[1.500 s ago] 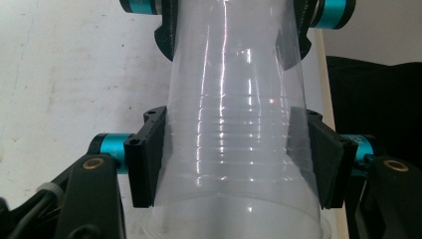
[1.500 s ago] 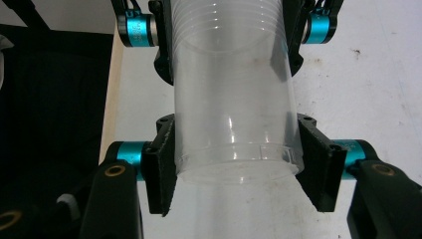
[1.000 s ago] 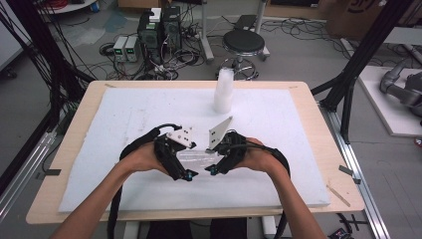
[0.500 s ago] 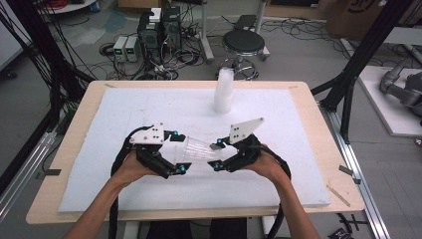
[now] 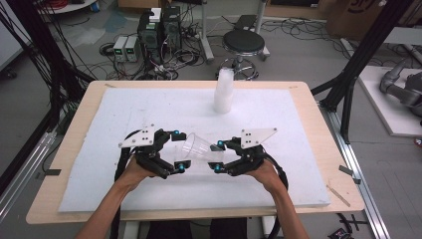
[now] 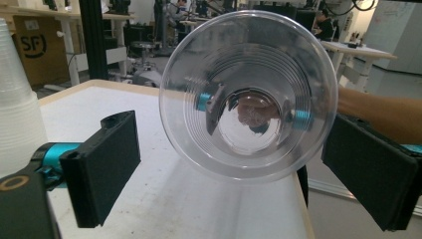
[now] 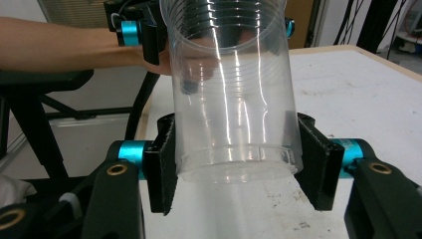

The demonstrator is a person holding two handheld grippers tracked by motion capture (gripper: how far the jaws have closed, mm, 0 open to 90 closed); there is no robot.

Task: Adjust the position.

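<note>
A clear cup [image 5: 198, 148] is gripped at its base by the right gripper [image 5: 217, 155], lying level above the counter [image 5: 124, 114], its mouth turned between the open fingers [image 6: 102, 167] of the left gripper [image 5: 179, 151].

Cup [image 5: 196, 147] free of left fingers [image 5: 180, 168]

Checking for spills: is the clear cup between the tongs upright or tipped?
Tipped on its side: the clear cup lies level, base held by the right tongs, its empty mouth facing the left tongs.
</note>
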